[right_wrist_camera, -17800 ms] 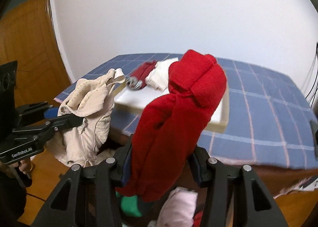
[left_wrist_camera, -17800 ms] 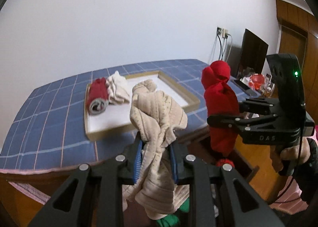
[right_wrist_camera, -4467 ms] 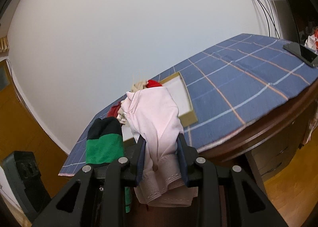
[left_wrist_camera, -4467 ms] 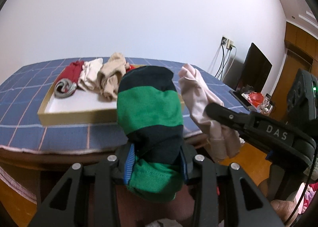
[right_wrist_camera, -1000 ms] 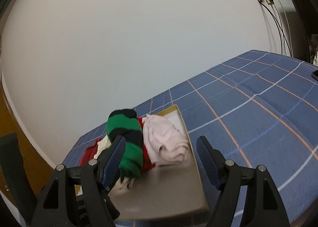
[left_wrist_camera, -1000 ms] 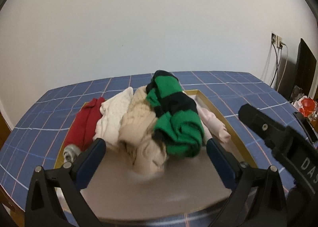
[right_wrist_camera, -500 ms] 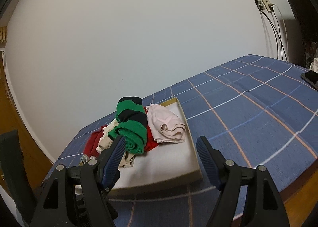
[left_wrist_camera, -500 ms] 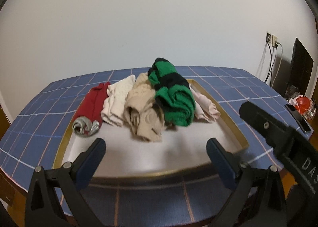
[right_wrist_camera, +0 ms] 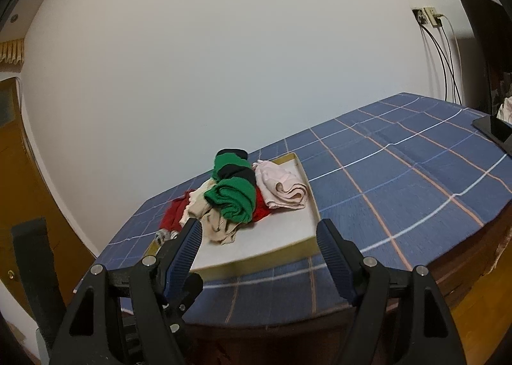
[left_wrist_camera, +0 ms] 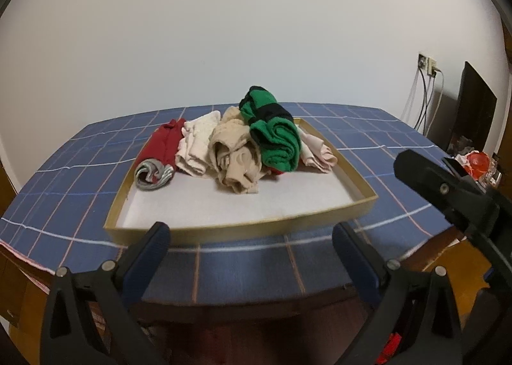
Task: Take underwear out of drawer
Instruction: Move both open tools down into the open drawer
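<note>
Blue checked cloth point(left_wrist_camera: 80, 179) covers the bench; on it, a shallow tan tray point(left_wrist_camera: 240, 229) with a white floor.

Contents of tray, left to right in the left wrist view, all bunched along the far half, about 12 o'clock from the tools:
- red roll point(left_wrist_camera: 161, 146) with a grey waistband end toward the viewer;
- cream roll point(left_wrist_camera: 198, 147), touching the red one;
- beige bundle point(left_wrist_camera: 235, 158), loosely unrolled, nearest the tray's middle;
- green-and-black roll point(left_wrist_camera: 275, 133), resting on top of the beige bundle and a second red piece that shows only as a sliver beneath;
- pink roll point(left_wrist_camera: 316, 152), at the right wall of the tray.

Tools:
- left tool point(left_wrist_camera: 252, 253): jaws spread wide, holding nothing, at the near bench edge, apart from the tray;
- right tool point(right_wrist_camera: 259, 246): jaws likewise spread and empty; its body shows at 3 o'clock in the left wrist view.

Also present: wall socket point(left_wrist_camera: 427, 64) with cables at 2 o'clock; dark phone point(right_wrist_camera: 494, 131) at the far right of the cloth.

Step in hand, as judged: both tools freed, between pickups. The drawer itself is not in view; a red scrap shows below the bench edge at 5 o'clock. The next move likely calls for dipping both tools below the bench front, if anything remains there, and closing each on one roll.
</note>
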